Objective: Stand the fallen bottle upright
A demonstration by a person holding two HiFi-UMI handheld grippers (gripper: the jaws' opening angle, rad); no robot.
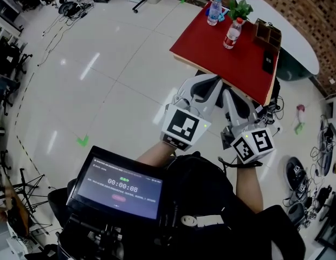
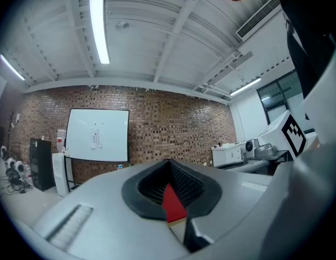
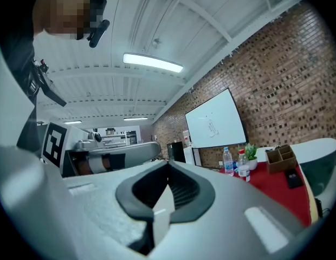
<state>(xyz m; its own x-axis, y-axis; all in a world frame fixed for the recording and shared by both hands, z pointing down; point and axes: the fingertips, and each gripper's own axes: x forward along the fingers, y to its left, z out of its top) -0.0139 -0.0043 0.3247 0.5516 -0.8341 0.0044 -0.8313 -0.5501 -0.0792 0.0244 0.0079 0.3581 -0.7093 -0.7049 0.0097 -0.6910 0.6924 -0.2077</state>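
I'm working in what looks like a robotics lab or research workspace, not a home. A long brick wall (image 2: 173,129) carries a whiteboard (image 2: 97,134). Above it, the bare white ceiling has a strip light (image 2: 98,28) and an air vent (image 2: 257,18). The glossy tiled floor (image 1: 114,75) bears a green tape mark (image 1: 82,141). Cables and gear (image 1: 68,4) lie heaped along its edges, near some stands (image 1: 24,191). A red counter (image 1: 211,47) stands out in the open, and a timer screen (image 1: 118,188) sits low in the head view.
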